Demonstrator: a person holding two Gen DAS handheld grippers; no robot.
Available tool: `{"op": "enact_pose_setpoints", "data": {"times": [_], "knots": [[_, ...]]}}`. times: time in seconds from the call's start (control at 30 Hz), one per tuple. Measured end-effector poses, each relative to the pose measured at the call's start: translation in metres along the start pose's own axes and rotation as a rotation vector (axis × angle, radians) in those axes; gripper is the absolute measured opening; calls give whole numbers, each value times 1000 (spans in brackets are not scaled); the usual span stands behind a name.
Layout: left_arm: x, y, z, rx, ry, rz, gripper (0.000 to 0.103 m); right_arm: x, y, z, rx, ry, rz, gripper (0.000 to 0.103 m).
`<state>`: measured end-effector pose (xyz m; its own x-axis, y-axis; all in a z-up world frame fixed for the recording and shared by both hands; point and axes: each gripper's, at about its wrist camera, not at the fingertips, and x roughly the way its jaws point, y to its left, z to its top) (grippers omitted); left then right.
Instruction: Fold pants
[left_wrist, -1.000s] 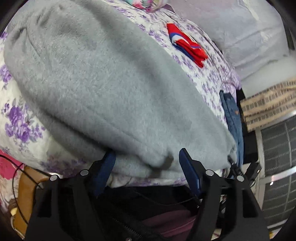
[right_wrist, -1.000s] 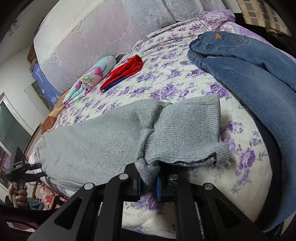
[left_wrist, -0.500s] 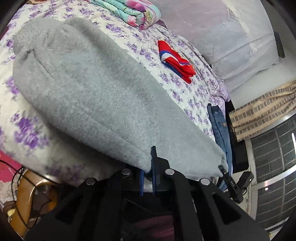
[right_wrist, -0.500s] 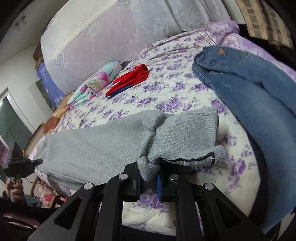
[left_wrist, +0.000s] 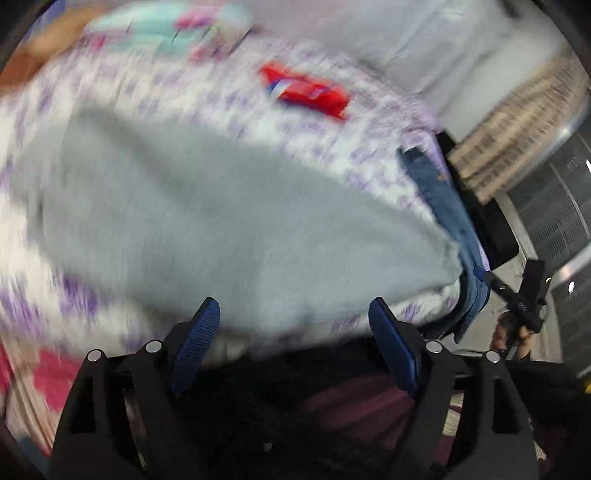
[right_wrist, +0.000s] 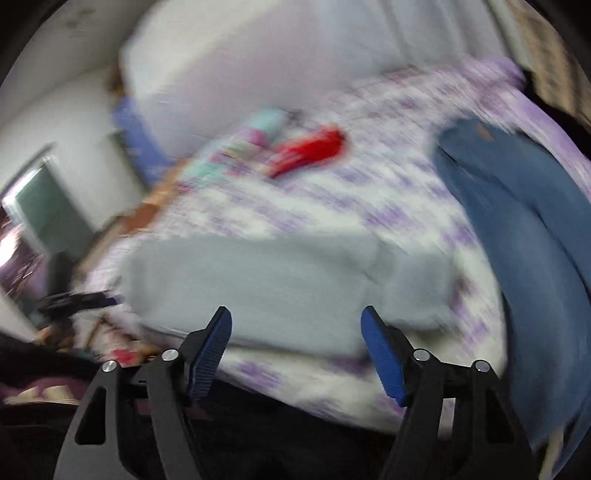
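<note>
Left tongs (left_wrist: 293, 325), right tongs (right_wrist: 295, 332): both released | soft grey knit pants (left_wrist: 229, 229) on floral bed (left_wrist: 207, 92) | blue denim jeans (right_wrist: 517, 206) at 2 o'clock.

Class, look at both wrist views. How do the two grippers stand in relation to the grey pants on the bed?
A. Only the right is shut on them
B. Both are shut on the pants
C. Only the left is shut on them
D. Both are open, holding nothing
D: the left gripper and the right gripper both show blue pads spread wide with nothing between them, while the grey pants lie on the floral bedspread.
</note>
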<state>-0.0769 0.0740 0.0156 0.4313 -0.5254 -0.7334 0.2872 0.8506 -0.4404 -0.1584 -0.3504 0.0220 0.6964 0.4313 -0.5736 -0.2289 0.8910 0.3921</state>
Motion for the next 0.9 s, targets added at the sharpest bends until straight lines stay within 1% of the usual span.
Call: {"op": "enact_pose_setpoints", "data": {"times": [0.03, 0.07, 0.1, 0.13, 0.17, 0.2, 0.23, 0.27, 0.3, 0.33, 0.37, 0.4, 0.43, 0.47, 0.5, 0.57, 0.6, 0.63, 0.67, 0.7, 0.73, 0.77, 0.8, 0.83, 0.9], "knots": [[2, 3, 6, 6, -22, 30, 82, 1, 7, 7, -24, -16, 33, 86], [7, 11, 14, -5, -44, 79, 82, 10, 18, 18, -56, -33, 73, 91], [18, 29, 26, -50, -58, 139, 82, 22, 26, 29, -71, -34, 97, 91], [25, 44, 31, -90, -58, 173, 82, 39, 34, 39, -76, -22, 120, 91], [32, 68, 34, -162, -42, 203, 79, 64, 43, 53, -76, 11, 160, 91], [38, 96, 33, -246, -15, 185, 74, 85, 50, 63, -70, 43, 184, 91], [39, 112, 29, -295, -14, 148, 63, 109, 57, 74, -57, 85, 201, 91], [32, 122, 26, -307, -37, 111, 55, 138, 65, 85, -43, 144, 229, 91], [30, 125, 23, -307, -34, 98, 52, 166, 75, 95, -38, 203, 264, 91], [27, 128, 20, -311, -33, 83, 51, 181, 79, 101, -37, 229, 279, 91], [24, 129, 19, -317, -33, 70, 51, 205, 87, 109, -32, 269, 299, 91], [23, 124, 19, -314, -30, 69, 52, 232, 95, 119, -18, 315, 328, 91], [22, 118, 22, -302, -25, 71, 63, 247, 99, 125, -6, 339, 345, 91], [21, 110, 26, -279, -19, 69, 77, 274, 104, 132, 20, 387, 372, 91], [22, 95, 34, -225, -18, 63, 81, 294, 109, 138, 41, 425, 388, 91], [29, 65, 51, -103, -21, 37, 85, 340, 115, 142, 71, 522, 401, 91], [35, 54, 56, -59, -17, 38, 87, 360, 117, 142, 80, 568, 401, 91], [45, 46, 63, -17, -10, 64, 91, 374, 119, 139, 87, 606, 405, 91], [52, 42, 67, 3, -3, 93, 92, 391, 119, 136, 103, 662, 412, 89], [68, 42, 72, 24, 26, 124, 92, 401, 118, 130, 128, 701, 423, 89], [81, 44, 74, 32, 62, 141, 92, 407, 117, 126, 157, 737, 450, 86], [93, 49, 75, 31, 98, 164, 92, 412, 119, 121, 189, 780, 504, 85], [104, 57, 72, 29, 135, 184, 92, 411, 122, 120, 203, 802, 556, 85], [107, 62, 69, 38, 143, 175, 93, 406, 128, 119, 195, 817, 617, 86], [104, 66, 67, 61, 134, 148, 93, 396, 139, 118, 160, 837, 707, 86]]}}
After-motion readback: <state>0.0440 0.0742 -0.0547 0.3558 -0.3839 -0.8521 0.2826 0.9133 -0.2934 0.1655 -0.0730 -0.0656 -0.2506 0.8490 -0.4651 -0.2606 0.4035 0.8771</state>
